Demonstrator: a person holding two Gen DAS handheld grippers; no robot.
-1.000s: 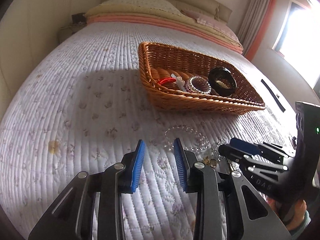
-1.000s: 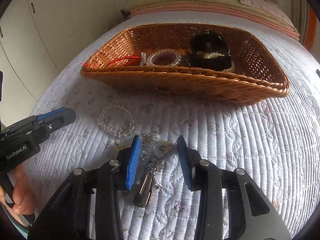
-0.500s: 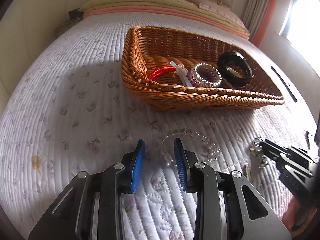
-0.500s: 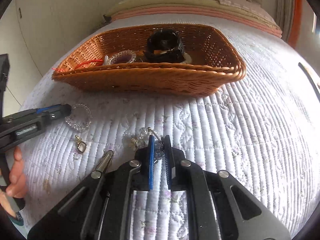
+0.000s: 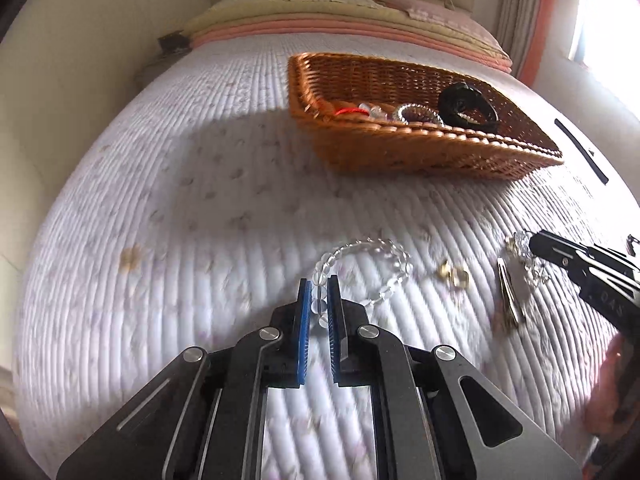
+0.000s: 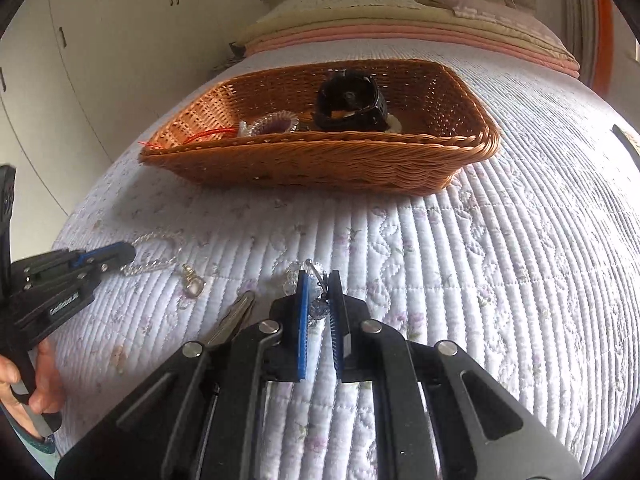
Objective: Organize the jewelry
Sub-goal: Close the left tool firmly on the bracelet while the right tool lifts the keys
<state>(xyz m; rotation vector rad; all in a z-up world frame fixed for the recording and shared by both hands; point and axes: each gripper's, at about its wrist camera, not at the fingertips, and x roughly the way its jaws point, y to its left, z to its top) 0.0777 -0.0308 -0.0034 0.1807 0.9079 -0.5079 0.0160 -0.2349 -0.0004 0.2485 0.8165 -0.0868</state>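
Note:
On the quilted bed lies a clear bead bracelet (image 5: 372, 246). My left gripper (image 5: 319, 282) has its jaws closing on the near side of the loop, and the blue pads press on the beads. My right gripper (image 6: 318, 274) is shut on a crystal charm cluster (image 6: 292, 280) with a wire hook. A silver key (image 6: 236, 316) lies just left of it; whether the two are joined I cannot tell. The wicker basket (image 6: 320, 160) further back holds a black watch (image 6: 350, 102), a pale beaded bracelet (image 6: 276, 122) and a red cord (image 6: 208, 133).
A small gold clasp piece (image 5: 452, 274) lies between bracelet and key (image 5: 506, 296). A black strap (image 5: 580, 152) lies right of the basket (image 5: 400, 152). Pillows and folded blankets are piled at the bed's head (image 6: 400, 24). A person's hand (image 6: 24, 392) holds the left gripper (image 6: 128, 252).
My left gripper went from open beside the bracelet to closed on its beads. My right gripper closed on the crystal cluster, drawing it clear of the key, and kept its hold.

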